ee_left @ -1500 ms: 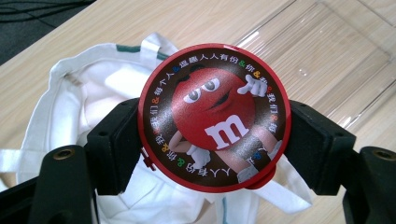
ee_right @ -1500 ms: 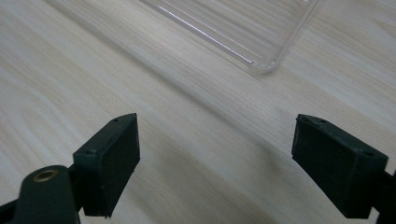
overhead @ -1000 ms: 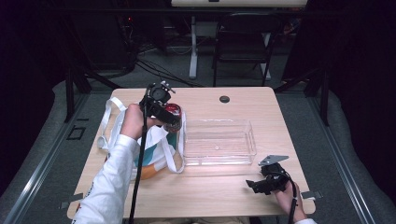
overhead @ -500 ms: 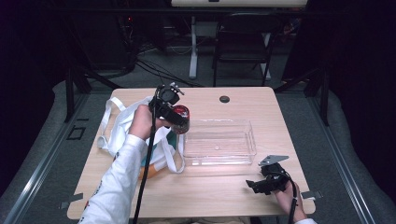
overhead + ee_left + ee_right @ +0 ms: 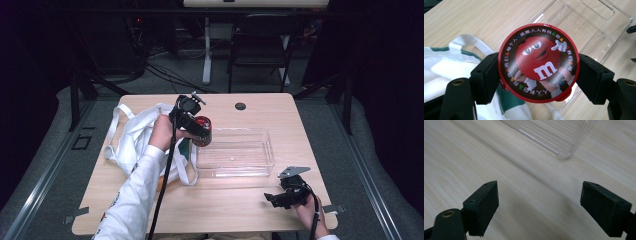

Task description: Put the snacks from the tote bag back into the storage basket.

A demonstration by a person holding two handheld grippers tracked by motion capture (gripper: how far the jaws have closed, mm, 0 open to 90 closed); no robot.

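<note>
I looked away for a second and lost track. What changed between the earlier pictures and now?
The left hand-held gripper, shut on the red tin, carried it rightward from above the white tote bag to the near-left edge of the clear tray. Nothing was taken or released. The right hand-held gripper stayed open near the table edge; bag and tray kept their places.

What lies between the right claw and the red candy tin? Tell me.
The clear plastic tray on the table lies between the right claw and the red candy tin; the high view shows it.
</note>
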